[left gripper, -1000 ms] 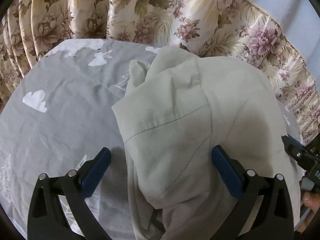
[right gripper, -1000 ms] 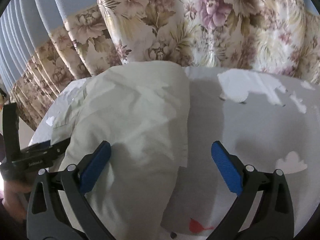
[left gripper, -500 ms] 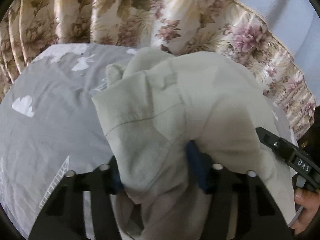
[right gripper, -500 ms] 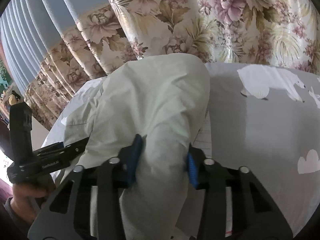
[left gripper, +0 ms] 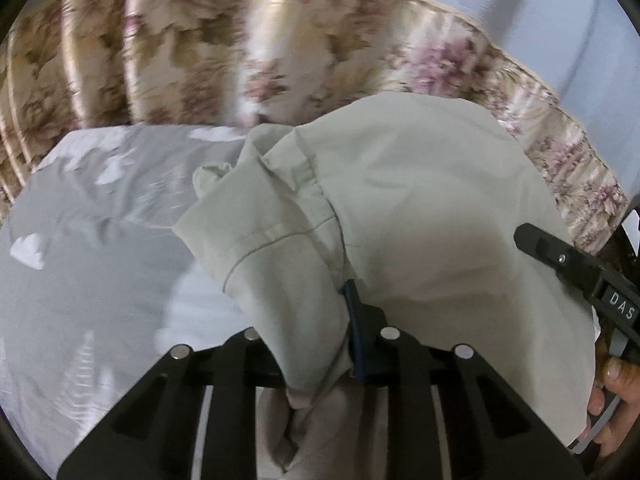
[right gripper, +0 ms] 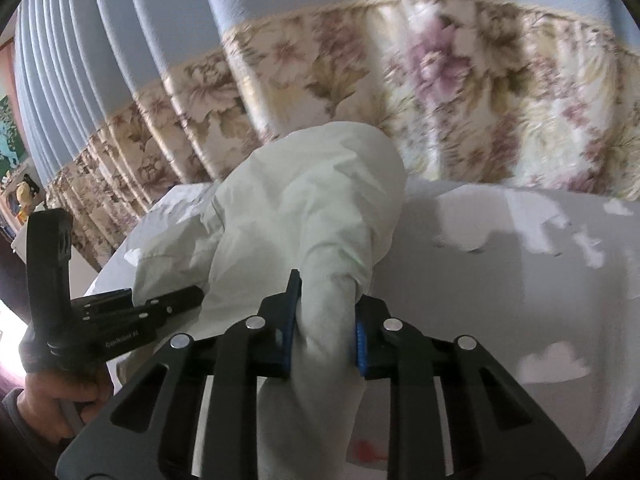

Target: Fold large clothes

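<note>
A large pale green garment (left gripper: 420,208) lies bunched on a grey bed sheet (left gripper: 80,280). My left gripper (left gripper: 320,344) is shut on a fold of the garment near its stitched hem, which drapes over the fingers. In the right wrist view the same garment (right gripper: 304,208) rises in a hump, and my right gripper (right gripper: 326,332) is shut on a thick roll of it between its blue pads (right gripper: 290,320). Each gripper shows in the other's view: the right one (left gripper: 580,276) at the garment's right edge, the left one (right gripper: 120,316) at its left edge.
The grey sheet with white cloud prints (right gripper: 520,300) covers the bed. A floral curtain (left gripper: 200,48) with a blue upper part (right gripper: 160,20) hangs right behind the bed. A small red mark (right gripper: 366,450) sits on the sheet near my right gripper.
Both grippers went from wide open around the garment to shut on it. Both have since lifted, pulling the cloth up off the sheet.
</note>
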Demonstrator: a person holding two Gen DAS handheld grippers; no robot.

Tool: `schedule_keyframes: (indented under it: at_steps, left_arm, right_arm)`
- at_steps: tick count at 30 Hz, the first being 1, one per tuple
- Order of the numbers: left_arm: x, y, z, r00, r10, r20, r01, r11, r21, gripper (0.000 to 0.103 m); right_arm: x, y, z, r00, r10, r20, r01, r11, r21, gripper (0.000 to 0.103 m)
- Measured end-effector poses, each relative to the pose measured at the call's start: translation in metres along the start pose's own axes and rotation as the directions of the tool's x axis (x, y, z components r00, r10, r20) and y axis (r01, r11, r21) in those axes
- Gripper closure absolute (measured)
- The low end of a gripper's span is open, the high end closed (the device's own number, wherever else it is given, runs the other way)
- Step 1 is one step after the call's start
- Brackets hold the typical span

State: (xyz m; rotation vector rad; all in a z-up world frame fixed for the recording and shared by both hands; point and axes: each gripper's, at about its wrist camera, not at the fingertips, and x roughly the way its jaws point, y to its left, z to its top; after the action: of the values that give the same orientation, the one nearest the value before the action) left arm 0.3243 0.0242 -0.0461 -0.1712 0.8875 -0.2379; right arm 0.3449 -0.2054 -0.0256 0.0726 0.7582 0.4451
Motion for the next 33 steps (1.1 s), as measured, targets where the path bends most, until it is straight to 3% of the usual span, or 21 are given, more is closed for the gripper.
schedule_keyframes:
  at_steps: [8,13,14,16,17,19,20,22,24,28,33]
  left_arm:
    - [0.042,-0.117,0.005,0.999,-0.042,-0.013,0.043,0.995,0.094,0.081]
    - [0.063,-0.161,0.007,1.000,-0.001,0.000,0.001,0.994,0.105,0.078]
    - [0.065,-0.163,0.007,1.000,0.008,-0.002,-0.007,0.995,0.101,0.076]
    - [0.067,-0.161,0.005,1.000,0.024,0.001,-0.024,0.994,0.103,0.062]
    - [0.067,-0.160,0.005,0.999,0.032,0.002,-0.032,0.994,0.102,0.058]
    - [0.066,-0.154,0.001,0.998,0.061,0.007,-0.062,0.993,0.098,0.035]
    - [0.064,-0.150,-0.001,0.996,0.082,0.016,-0.084,0.991,0.102,0.031]
    - [0.061,-0.143,-0.007,0.994,0.110,0.020,-0.112,0.987,0.115,0.017]
    - [0.055,-0.136,-0.013,0.990,0.132,0.039,-0.136,0.983,0.125,0.012]
    - [0.033,-0.125,-0.026,0.985,0.153,0.085,-0.164,0.975,0.149,0.011]
    - [-0.022,-0.104,-0.049,0.969,0.176,0.174,-0.205,0.965,0.163,0.011]
  right_arm:
    - [-0.052,-0.090,-0.001,0.991,-0.132,-0.012,0.132,0.991,-0.025,0.079]
    - [-0.060,-0.148,-0.012,0.977,-0.210,-0.050,0.210,0.978,-0.002,0.072]
    - [-0.059,-0.159,-0.017,0.979,-0.196,-0.059,0.198,0.980,0.030,0.069]
    - [-0.058,-0.168,-0.024,0.979,-0.191,-0.065,0.195,0.979,0.060,0.061]
    - [-0.058,-0.171,-0.027,0.977,-0.204,-0.058,0.207,0.976,0.069,0.048]
    - [-0.063,-0.169,-0.030,0.968,-0.249,-0.024,0.250,0.966,0.065,0.028]
    - [-0.064,-0.168,-0.032,0.959,-0.281,-0.022,0.282,0.957,0.061,0.017]
    - [-0.066,-0.166,-0.035,0.951,-0.308,-0.017,0.308,0.949,0.065,0.013]
    - [-0.072,-0.161,-0.042,0.948,-0.318,-0.011,0.318,0.946,0.063,0.011]
    - [-0.089,-0.143,-0.062,0.924,-0.382,0.029,0.381,0.924,0.019,0.006]
    - [-0.126,-0.122,-0.094,0.931,-0.358,0.068,0.358,0.934,0.018,0.005]
